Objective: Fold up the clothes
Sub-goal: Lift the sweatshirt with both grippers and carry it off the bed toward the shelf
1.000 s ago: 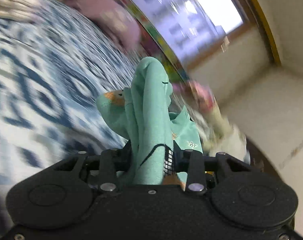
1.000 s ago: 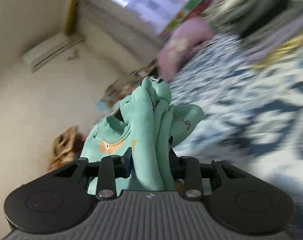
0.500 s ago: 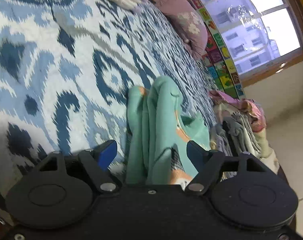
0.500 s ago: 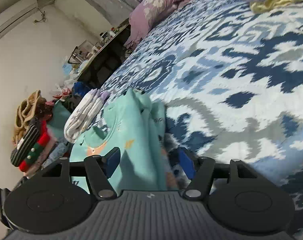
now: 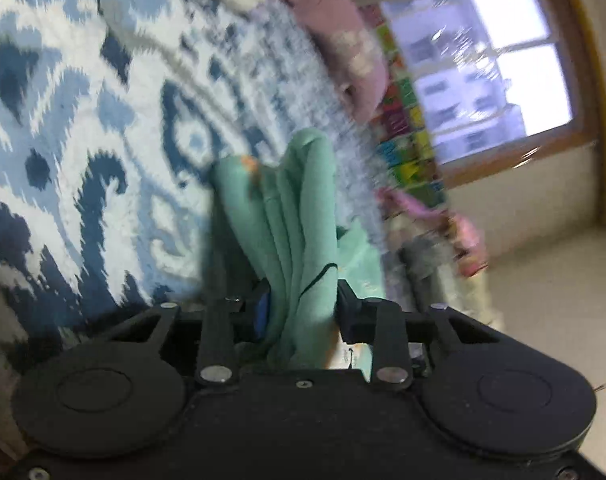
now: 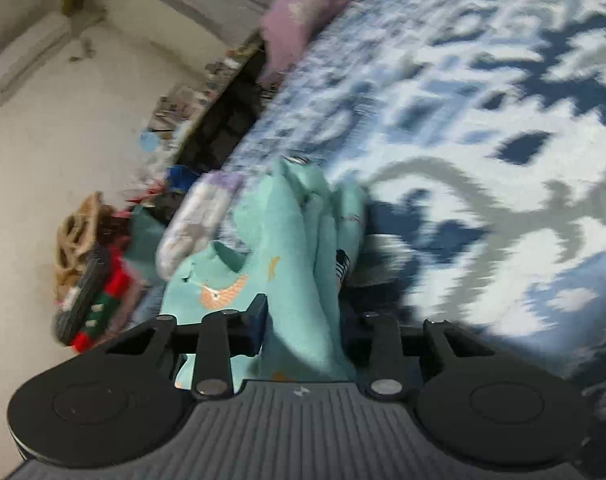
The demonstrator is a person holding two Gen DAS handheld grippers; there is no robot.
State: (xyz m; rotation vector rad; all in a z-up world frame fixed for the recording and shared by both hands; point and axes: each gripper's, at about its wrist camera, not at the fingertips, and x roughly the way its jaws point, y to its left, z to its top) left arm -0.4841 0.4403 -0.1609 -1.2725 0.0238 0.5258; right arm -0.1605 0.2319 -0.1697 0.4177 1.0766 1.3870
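Observation:
A mint-green child's garment (image 5: 287, 216) with small orange prints is bunched in folds above a blue-and-white patterned bedspread (image 5: 83, 128). My left gripper (image 5: 303, 304) is shut on one bunch of it. In the right wrist view the same garment (image 6: 299, 248) shows an orange print, and my right gripper (image 6: 303, 316) is shut on another bunch. Both views are blurred by motion.
A pink pillow (image 5: 343, 52) lies at the bed's head below a window (image 5: 491, 64). A pile of clothes (image 5: 443, 248) lies at the bed's edge. In the right wrist view, folded clothes (image 6: 195, 220) and a striped knit (image 6: 95, 296) lie to the left.
Half a second ago both grippers were open around the garment on the bed. Now both have shut on it, and both views are tilted and blurred by motion.

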